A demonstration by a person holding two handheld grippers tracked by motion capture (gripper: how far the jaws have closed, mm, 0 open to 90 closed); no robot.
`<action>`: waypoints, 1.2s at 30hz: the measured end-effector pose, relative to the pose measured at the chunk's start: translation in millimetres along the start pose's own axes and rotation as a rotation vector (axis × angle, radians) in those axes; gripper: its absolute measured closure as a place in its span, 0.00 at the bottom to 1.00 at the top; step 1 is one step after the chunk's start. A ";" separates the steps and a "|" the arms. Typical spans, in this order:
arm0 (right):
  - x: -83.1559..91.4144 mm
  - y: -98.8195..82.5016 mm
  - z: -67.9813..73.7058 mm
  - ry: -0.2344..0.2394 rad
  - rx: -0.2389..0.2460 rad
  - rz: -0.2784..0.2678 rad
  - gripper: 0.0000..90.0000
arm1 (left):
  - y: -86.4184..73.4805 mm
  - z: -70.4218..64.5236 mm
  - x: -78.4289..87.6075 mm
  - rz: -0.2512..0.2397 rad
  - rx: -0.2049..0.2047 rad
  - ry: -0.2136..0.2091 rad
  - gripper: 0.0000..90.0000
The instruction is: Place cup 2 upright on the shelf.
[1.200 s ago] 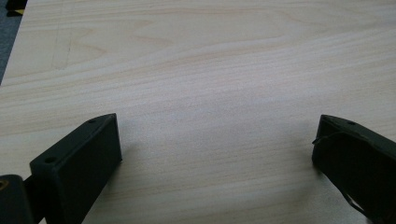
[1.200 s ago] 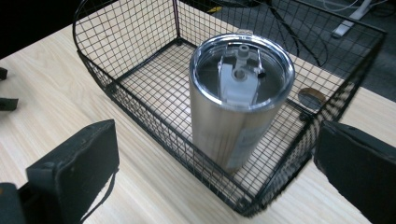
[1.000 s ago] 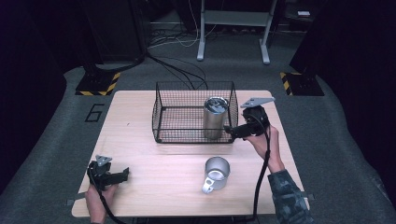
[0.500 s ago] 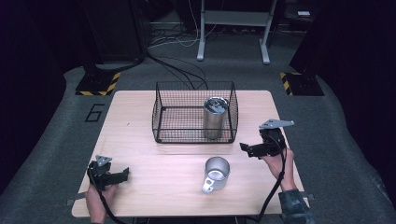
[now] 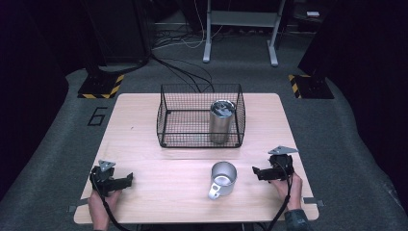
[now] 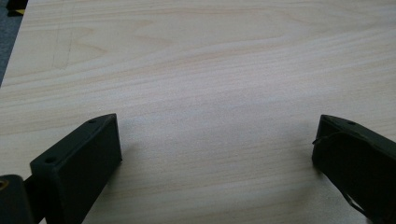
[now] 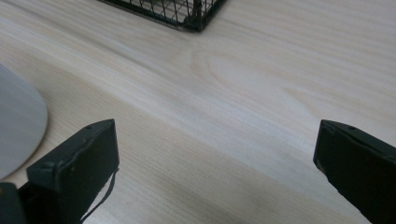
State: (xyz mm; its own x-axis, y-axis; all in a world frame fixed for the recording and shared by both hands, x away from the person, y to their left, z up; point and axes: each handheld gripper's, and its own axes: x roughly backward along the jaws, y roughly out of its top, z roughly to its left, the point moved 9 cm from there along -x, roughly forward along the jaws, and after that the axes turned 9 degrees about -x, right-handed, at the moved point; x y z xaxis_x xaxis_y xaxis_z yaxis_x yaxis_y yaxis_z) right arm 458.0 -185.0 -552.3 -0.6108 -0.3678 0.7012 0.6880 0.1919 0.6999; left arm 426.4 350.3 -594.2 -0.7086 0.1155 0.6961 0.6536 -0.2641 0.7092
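A black wire basket [image 5: 168, 120] stands at the back middle of the wooden table [image 5: 144, 163], and its corner [image 7: 194, 18] shows in the right gripper view. A tall steel tumbler [image 5: 221, 121] stands upright in the basket's right end. In front of the basket a steel mug [image 5: 223, 177] stands on the table, handle toward the near edge; its side [image 7: 16, 130] shows at the left of the right gripper view. My right gripper [image 5: 256, 172] is open, low over the table just right of the mug. My left gripper [image 5: 129, 179] is open at the near left, over bare wood.
Beyond the table lie dark floor, cables [image 5: 192, 72], a metal stand [image 5: 240, 29] and two black bases with yellow stripes [image 5: 101, 86]. A "6" [image 5: 97, 115] is marked on the floor at the left.
My right gripper has moved from beside the basket's right end toward me and down, to the table beside the mug. The left gripper has stayed put.
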 end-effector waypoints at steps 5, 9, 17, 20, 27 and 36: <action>-14.3 -17.5 -10.3 -0.007 -0.039 0.021 0.00 | 0.9 -0.5 -1.1 -0.009 -0.009 -0.006 0.00; -21.8 -25.9 -16.7 0.006 -0.063 0.031 0.00 | 1.1 -0.8 -1.3 -0.004 -0.003 -0.002 0.00; -26.0 -27.8 -17.8 -0.028 0.001 -0.007 0.00 | -0.6 -1.8 1.8 0.011 0.036 0.046 0.01; -24.9 -28.5 -18.5 -0.037 -0.002 -0.014 0.00 | 0.2 -1.3 5.6 0.016 0.024 0.073 0.07; -20.9 -32.2 -20.8 -0.045 -0.017 -0.022 0.00 | 10.4 -17.1 19.5 -0.030 -0.018 0.016 0.00; -16.9 -36.4 -22.6 -0.009 0.023 -0.008 0.00 | 35.2 -62.2 39.2 -0.108 -0.091 -0.157 0.00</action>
State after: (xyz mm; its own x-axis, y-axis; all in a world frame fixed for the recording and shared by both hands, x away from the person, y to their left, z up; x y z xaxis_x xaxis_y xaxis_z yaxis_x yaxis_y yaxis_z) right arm 452.1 -206.3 -592.6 -0.6195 -0.3614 0.6969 0.6739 0.2103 0.7082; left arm 405.1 286.0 -548.9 -0.7186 0.2942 0.6301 0.5441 -0.3265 0.7729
